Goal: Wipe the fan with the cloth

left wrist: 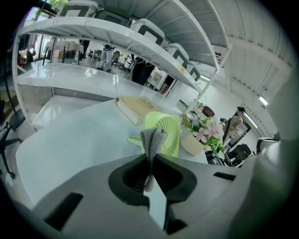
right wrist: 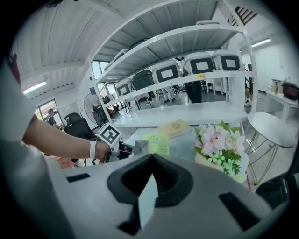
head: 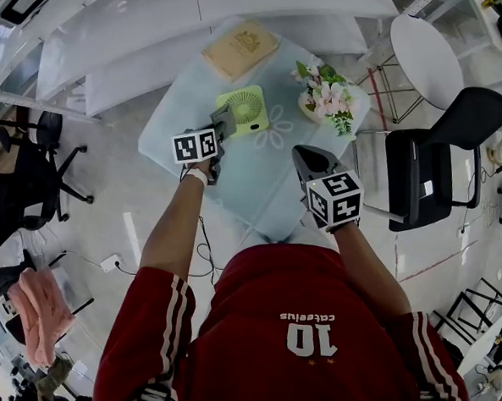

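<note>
Fan (head: 244,110), lime-green, square-framed, round grille, upright on table (head: 175,127), upper centre of head view, grey cloth (left wrist: 154,140) pinched in left gripper (left wrist: 150,158) just beside it, right gripper (right wrist: 150,158) closed, empty.

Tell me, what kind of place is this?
Probably a lab or workshop, not a home: long white shelves carry identical boxy machines, and office chairs stand around a small table with a green fan.

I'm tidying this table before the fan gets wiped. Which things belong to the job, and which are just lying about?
For the job: fan; cloth, clamped in the left tongs.
Lying about: book; flowers; chair; stool.
</note>
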{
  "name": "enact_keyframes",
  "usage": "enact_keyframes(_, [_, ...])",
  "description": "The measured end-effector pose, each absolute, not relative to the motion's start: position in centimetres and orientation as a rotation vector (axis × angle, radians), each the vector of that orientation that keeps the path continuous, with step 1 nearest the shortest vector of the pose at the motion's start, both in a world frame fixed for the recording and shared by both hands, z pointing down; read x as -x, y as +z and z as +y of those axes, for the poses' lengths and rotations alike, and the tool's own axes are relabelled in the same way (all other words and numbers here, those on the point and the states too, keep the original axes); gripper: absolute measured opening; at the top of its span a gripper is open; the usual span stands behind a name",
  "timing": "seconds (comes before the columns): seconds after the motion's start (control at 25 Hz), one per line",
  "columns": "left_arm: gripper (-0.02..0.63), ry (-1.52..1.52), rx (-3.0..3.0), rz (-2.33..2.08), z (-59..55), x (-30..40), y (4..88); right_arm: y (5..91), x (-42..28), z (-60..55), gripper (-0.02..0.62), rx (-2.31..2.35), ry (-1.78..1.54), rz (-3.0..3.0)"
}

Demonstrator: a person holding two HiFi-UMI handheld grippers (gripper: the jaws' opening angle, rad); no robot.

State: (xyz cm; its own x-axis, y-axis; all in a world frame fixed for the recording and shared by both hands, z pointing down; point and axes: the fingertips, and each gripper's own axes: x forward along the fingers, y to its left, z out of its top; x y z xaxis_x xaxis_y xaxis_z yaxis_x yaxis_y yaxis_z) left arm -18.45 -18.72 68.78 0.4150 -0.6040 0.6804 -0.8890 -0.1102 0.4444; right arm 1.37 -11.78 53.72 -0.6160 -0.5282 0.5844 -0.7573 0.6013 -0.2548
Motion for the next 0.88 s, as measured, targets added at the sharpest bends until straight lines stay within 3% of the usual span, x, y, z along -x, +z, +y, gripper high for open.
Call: enact_keyframes(0.88, [0.028,0.402,-1.794,-1.336,-17.5,20.8,68.3,53.5,-0.8,-10.8,0.005,-1.010,0.669,-2.389])
